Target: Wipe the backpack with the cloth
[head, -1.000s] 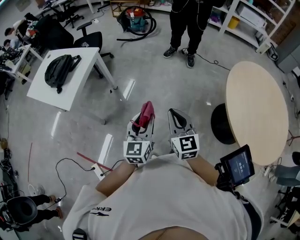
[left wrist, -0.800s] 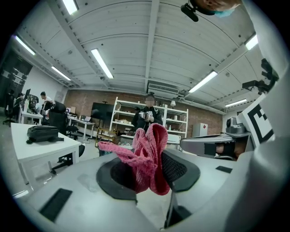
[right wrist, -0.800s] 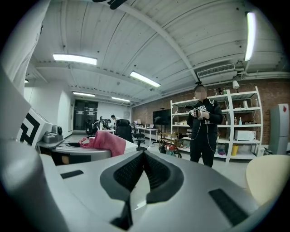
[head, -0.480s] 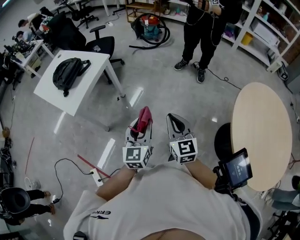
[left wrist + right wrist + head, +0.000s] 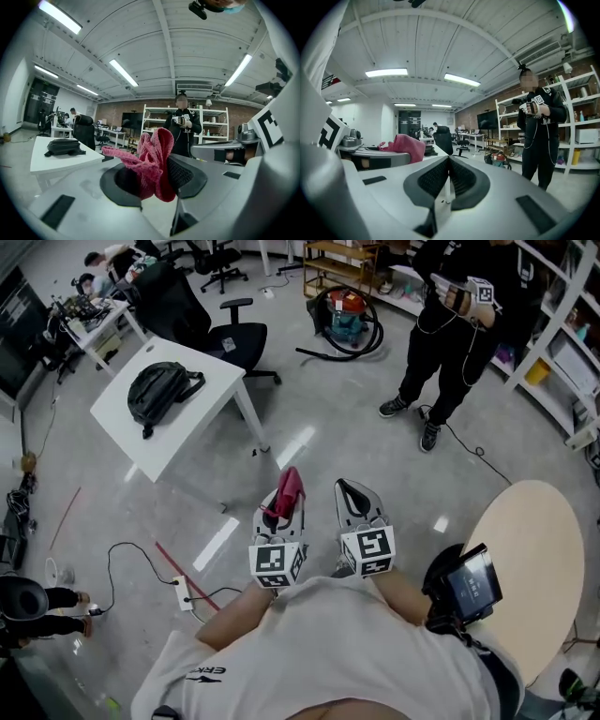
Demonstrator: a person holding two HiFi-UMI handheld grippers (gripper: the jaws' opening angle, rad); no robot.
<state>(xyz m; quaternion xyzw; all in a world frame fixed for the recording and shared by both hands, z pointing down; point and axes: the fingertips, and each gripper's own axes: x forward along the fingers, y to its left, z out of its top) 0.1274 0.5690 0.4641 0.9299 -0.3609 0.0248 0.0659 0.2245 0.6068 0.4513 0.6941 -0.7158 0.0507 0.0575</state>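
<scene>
Since a second ago the wearer's view has swung: the white table (image 5: 202,418) now lies closer ahead of the left gripper (image 5: 282,504), and the round wooden table (image 5: 534,568) has slid off behind the right gripper (image 5: 349,489). Both grippers stay side by side, held level before the chest.

A black backpack (image 5: 161,390) lies flat on that white table, ahead and to the left of the left gripper and well apart from it, its straps trailing over the near side of the tabletop. The left gripper's jaws pinch a crumpled pink-red cloth (image 5: 291,487), which stands up in folds above the pads. The right gripper's jaws are pressed together with nothing between them.

Beyond the white table stands a black office chair (image 5: 234,338). Farther ahead of the right gripper a vacuum cleaner (image 5: 345,313) sits on the floor, and to its right a person in black (image 5: 455,324) stands holding another gripper. Below and left of the left gripper a power strip (image 5: 183,592) with its cable and a thin red rod (image 5: 184,564) lie on the floor.

Bare grey floor runs from the grippers to the near edge of the white table.
</scene>
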